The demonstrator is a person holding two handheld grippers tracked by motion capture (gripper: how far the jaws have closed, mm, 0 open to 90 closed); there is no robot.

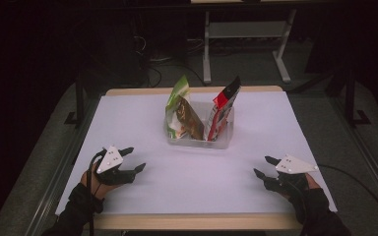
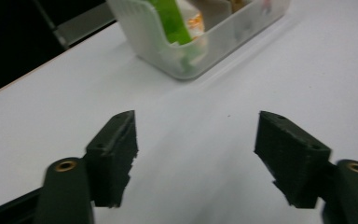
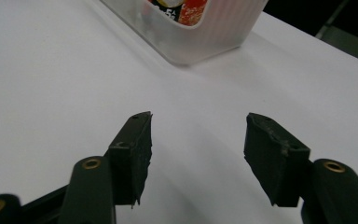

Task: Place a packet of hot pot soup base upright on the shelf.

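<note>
Basically nothing started yet: left gripper and right gripper both rest low at the near table corners, jaws wide apart, holding nothing, well apart from the clear bin at table centre. Bin has a green/brown snack bag standing on its left side and a red snack bag on its right, both upright and sticking out above the rim, untouched. My read: whole job is left, i.e. reach in, grip a bag, lift out; can't tell which goes first.

Right tool gaping (nothing held) before clear bin
</note>
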